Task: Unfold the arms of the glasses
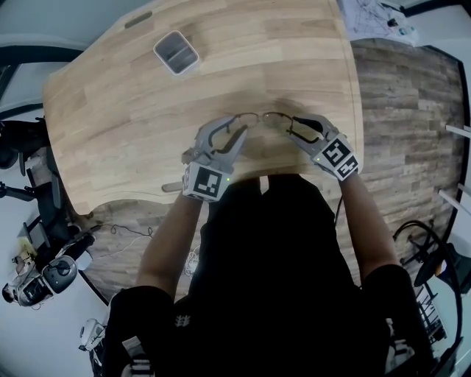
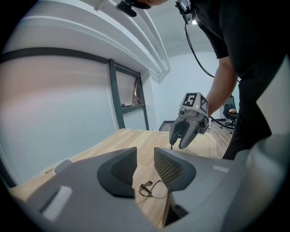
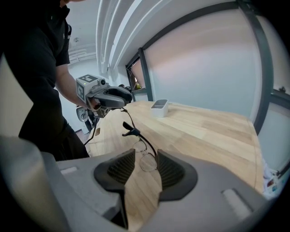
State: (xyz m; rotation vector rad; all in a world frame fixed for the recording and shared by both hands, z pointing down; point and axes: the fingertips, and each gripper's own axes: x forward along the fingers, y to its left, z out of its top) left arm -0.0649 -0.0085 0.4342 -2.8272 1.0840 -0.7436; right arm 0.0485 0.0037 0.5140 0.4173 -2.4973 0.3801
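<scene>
Thin wire-framed glasses point(image 1: 261, 115) hang just above the wooden table point(image 1: 147, 125), between my two grippers. My right gripper point(image 1: 288, 125) is shut on the frame, and in the right gripper view a lens point(image 3: 147, 161) sits between its pads. From there one arm of the glasses point(image 3: 130, 132) rises to my left gripper point(image 3: 122, 100). My left gripper point(image 1: 245, 127) is shut on that arm's thin end. In the left gripper view a dark piece with a wire loop point(image 2: 148, 189) shows low between the jaws, and the right gripper point(image 2: 177, 146) faces it.
A small grey tray point(image 1: 176, 51) stands at the table's far left, also seen in the right gripper view point(image 3: 159, 105). Papers point(image 1: 375, 18) lie at the far right corner. The table's near edge curves close under my grippers.
</scene>
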